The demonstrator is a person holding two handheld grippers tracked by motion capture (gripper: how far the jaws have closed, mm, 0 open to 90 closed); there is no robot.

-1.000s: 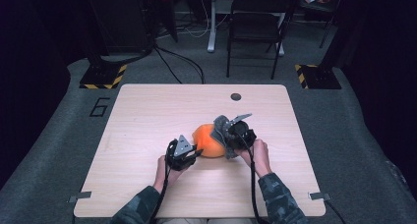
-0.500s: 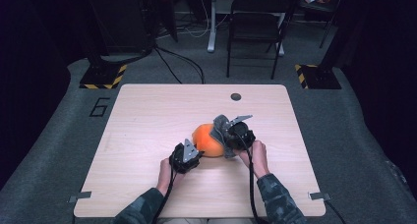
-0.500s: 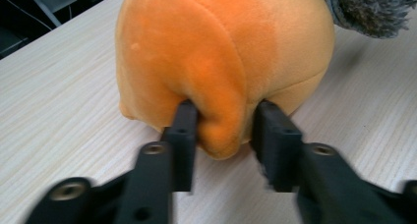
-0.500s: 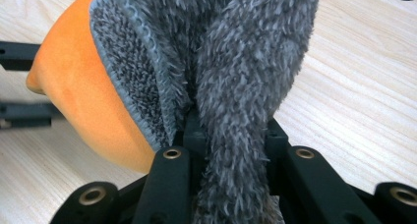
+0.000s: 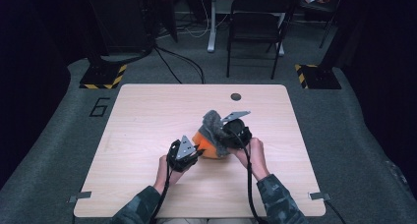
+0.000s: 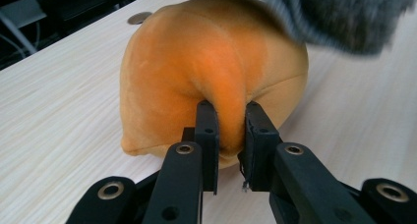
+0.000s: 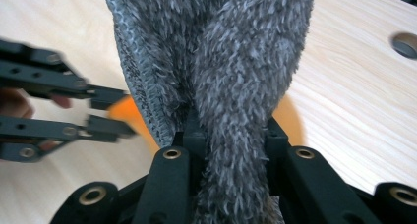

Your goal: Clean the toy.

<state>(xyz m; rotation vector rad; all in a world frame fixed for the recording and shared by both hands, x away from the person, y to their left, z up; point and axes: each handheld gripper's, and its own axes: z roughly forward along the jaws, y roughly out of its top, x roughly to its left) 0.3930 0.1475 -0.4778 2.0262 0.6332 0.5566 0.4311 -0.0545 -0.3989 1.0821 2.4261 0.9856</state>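
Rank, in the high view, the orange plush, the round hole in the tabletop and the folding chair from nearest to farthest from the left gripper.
From the left gripper:
1. Orange plush: pinched in its jaws, just right of it.
2. Round hole: near the table's far edge, up and right.
3. Folding chair: on the floor beyond the table.

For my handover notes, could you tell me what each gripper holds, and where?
The left gripper pinches a raised fold of the orange plush; the right gripper clamps a bunched fold of grey fuzzy fabric.
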